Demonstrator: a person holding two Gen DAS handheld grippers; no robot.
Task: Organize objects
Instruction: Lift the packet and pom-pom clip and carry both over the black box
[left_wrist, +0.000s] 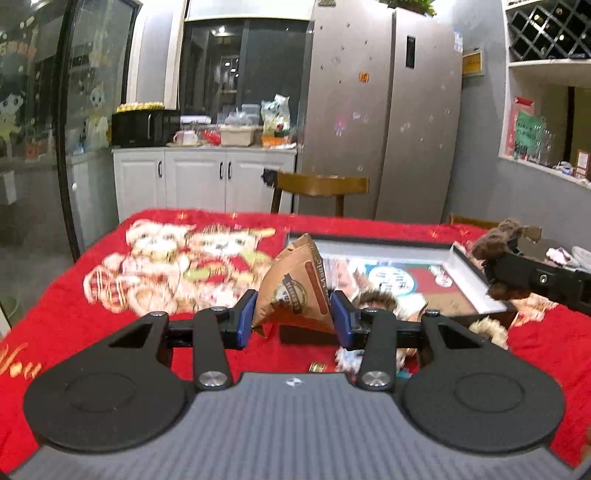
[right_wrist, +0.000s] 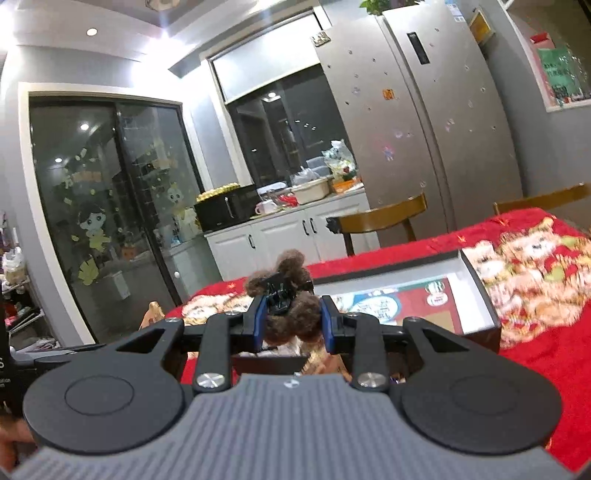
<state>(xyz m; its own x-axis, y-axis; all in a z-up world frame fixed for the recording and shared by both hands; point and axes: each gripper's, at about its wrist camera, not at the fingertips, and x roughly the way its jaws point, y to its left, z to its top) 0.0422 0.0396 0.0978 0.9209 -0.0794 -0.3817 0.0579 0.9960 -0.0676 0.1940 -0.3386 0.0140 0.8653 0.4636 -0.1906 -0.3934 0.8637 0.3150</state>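
A: Where's the brown sachet?
B: Pinched between the left gripper pads, above the red cloth — black box just beyond.
A: And the right gripper?
B: Clamped on a fuzzy brown hair clip — the box sits ahead, rightward.

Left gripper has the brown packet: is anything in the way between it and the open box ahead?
Nothing visible. The left gripper holds the brown packet above the red tablecloth; the open box lies just beyond, its near rim low and unobstructed.
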